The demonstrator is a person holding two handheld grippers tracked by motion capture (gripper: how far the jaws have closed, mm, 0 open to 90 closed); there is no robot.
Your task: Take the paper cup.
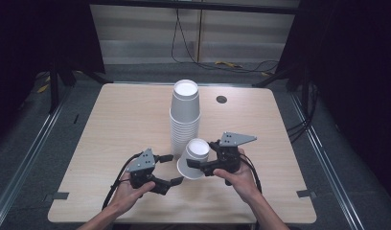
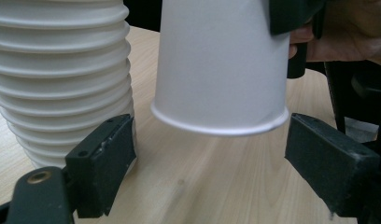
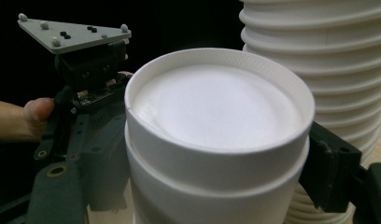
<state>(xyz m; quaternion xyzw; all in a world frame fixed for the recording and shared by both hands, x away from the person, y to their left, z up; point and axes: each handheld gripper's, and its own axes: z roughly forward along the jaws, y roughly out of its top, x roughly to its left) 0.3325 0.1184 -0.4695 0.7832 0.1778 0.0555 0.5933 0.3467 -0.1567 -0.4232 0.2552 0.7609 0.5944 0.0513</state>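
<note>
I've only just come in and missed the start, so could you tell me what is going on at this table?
A person is working with a gripper in each hand at a wooden table. The right gripper has its jaws closed on a white paper cup, held bottom up and tilted beside a tall stack of cups. The left gripper waits with its jaws open on either side of the cup's rim, not touching it.

Table (image 1: 136,120) lit evenly from above, bkgd dark; close-ups slightly soft, no glare.
</note>
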